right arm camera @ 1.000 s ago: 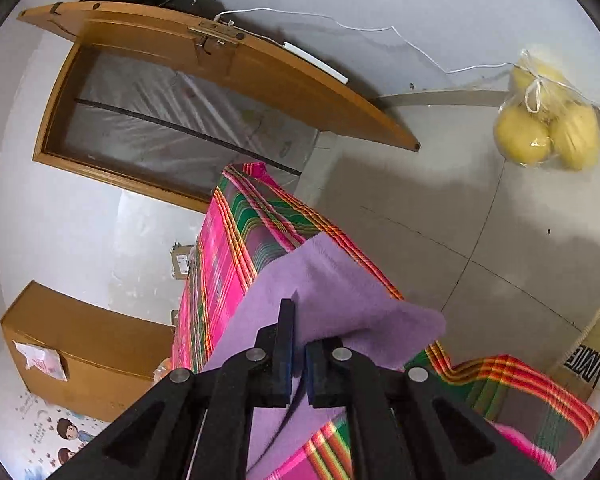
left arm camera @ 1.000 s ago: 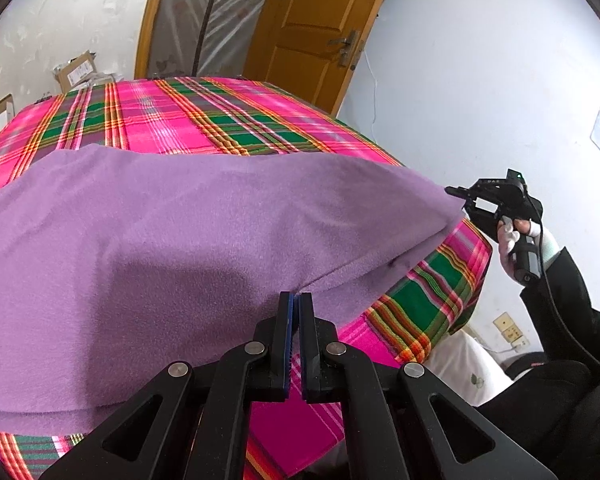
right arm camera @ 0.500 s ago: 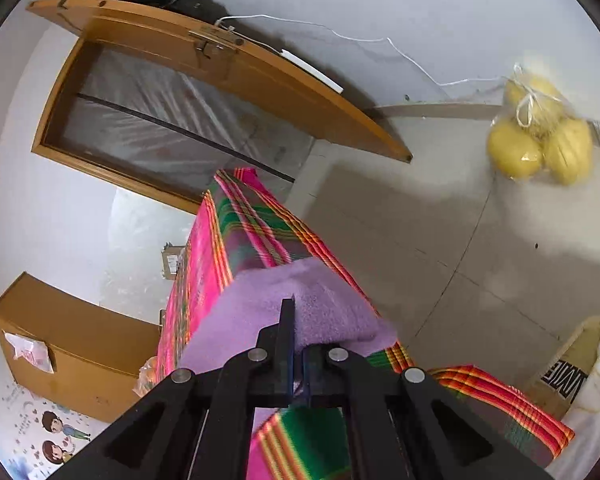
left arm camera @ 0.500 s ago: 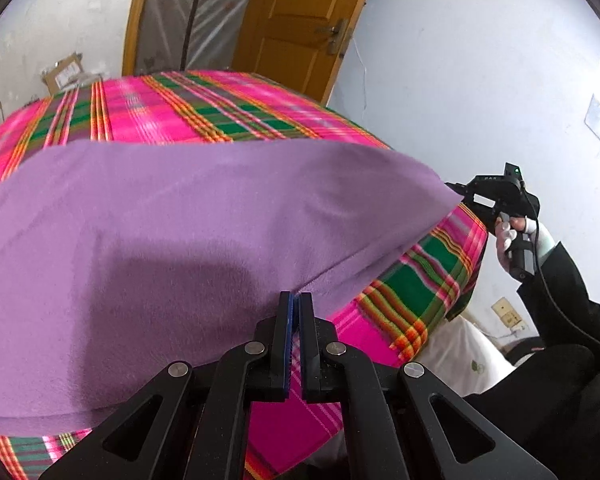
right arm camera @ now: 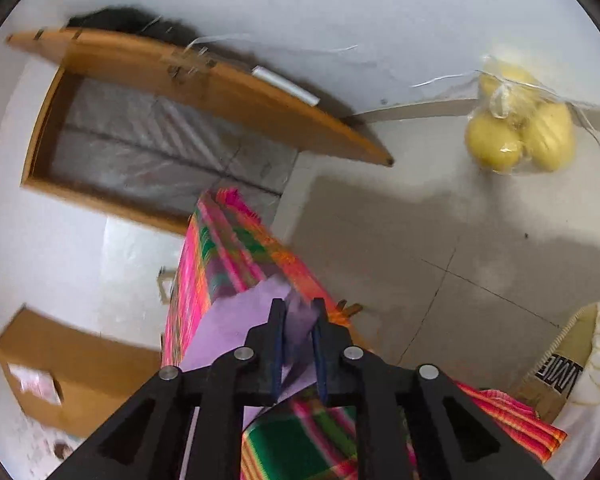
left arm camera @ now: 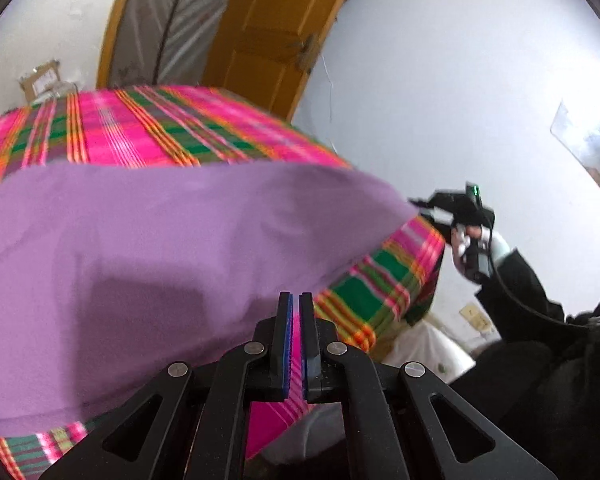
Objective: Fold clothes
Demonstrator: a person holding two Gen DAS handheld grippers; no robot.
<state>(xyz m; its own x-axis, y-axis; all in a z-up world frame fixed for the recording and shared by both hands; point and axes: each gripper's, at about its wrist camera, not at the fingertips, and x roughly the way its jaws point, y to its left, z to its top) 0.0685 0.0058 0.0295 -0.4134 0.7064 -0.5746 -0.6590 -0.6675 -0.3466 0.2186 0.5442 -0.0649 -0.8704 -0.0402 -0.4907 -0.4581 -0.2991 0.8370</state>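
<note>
Fingers of the left gripper (left arm camera: 294, 300) are pressed almost together at the near edge of the purple cloth (left arm camera: 172, 248); whether they pinch a fold is unclear. The cloth lies spread over the surface, covered in pink and green plaid (left arm camera: 140, 128). At the cloth's far corner the right gripper (right arm camera: 298, 312) is opening its jaws, the purple corner loose between them. Behind stand a wooden door (left arm camera: 276, 36) and a white wall.

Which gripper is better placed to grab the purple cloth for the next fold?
Probably right. The right gripper has its jaws opening with a cloth corner between them; the left gripper is nearly shut, only plaid between.
</note>
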